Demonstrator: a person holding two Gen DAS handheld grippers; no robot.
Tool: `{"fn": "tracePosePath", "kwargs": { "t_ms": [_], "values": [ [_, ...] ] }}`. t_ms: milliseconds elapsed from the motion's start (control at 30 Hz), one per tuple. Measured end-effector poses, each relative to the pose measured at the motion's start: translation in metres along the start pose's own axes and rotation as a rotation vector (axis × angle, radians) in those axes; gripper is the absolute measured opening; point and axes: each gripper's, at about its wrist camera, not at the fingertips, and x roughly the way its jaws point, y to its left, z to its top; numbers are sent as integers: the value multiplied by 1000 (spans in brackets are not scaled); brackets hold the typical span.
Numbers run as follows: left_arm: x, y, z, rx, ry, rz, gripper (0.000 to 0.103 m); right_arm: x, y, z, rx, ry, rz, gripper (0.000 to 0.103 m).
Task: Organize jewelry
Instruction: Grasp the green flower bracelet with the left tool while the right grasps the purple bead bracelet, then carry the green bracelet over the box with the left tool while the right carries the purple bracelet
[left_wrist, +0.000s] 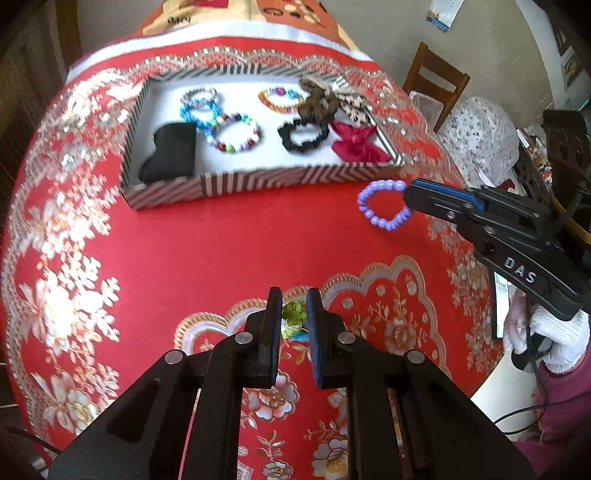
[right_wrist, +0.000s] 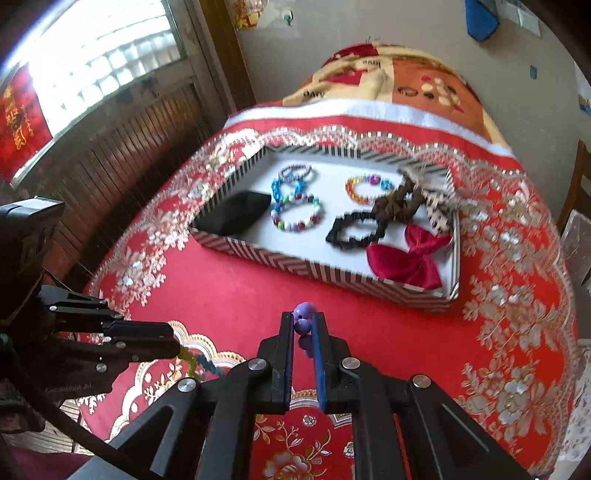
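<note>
A striped shallow box (left_wrist: 258, 181) (right_wrist: 295, 264) sits on the red tablecloth and holds several bead bracelets (left_wrist: 236, 134) (right_wrist: 295, 214), a black scrunchie (left_wrist: 303, 134) (right_wrist: 354, 229), a brown scrunchie (left_wrist: 317, 105), a red bow (left_wrist: 356, 144) (right_wrist: 406, 258) and a black pouch (left_wrist: 170, 151) (right_wrist: 236, 214). My right gripper (right_wrist: 304, 323) (left_wrist: 406, 192) is shut on a purple bead bracelet (left_wrist: 380, 203) (right_wrist: 303, 312), held above the cloth in front of the box's right corner. My left gripper (left_wrist: 293, 314) (right_wrist: 181, 349) is shut on a green and blue bead piece (left_wrist: 294, 314) (right_wrist: 199, 362) low over the cloth.
The red and gold embroidered tablecloth (left_wrist: 221, 258) covers a round table. A wooden chair (left_wrist: 436, 85) stands behind at the right, with a floral bag (left_wrist: 480, 133) beside it. A blanket-covered shape (right_wrist: 388, 85) rises behind the table. A window (right_wrist: 92, 55) is at the left.
</note>
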Motion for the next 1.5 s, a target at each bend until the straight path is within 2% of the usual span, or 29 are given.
{"fn": "tracePosePath", "kwargs": {
  "t_ms": [333, 900, 1267, 1500],
  "values": [
    [-21, 4, 25, 25, -62, 58, 12, -22, -5, 14, -1, -42, -20, 9],
    [-47, 13, 72, 51, -159, 151, 12, -34, -5, 34, -29, -71, -44, 9],
    [-46, 23, 115, 53, -200, 222, 12, -34, -7, 60, -41, -103, -52, 9],
    [-37, 26, 142, 53, -208, 238, 12, -28, -12, 74, -37, -114, -54, 9]
  ]
}}
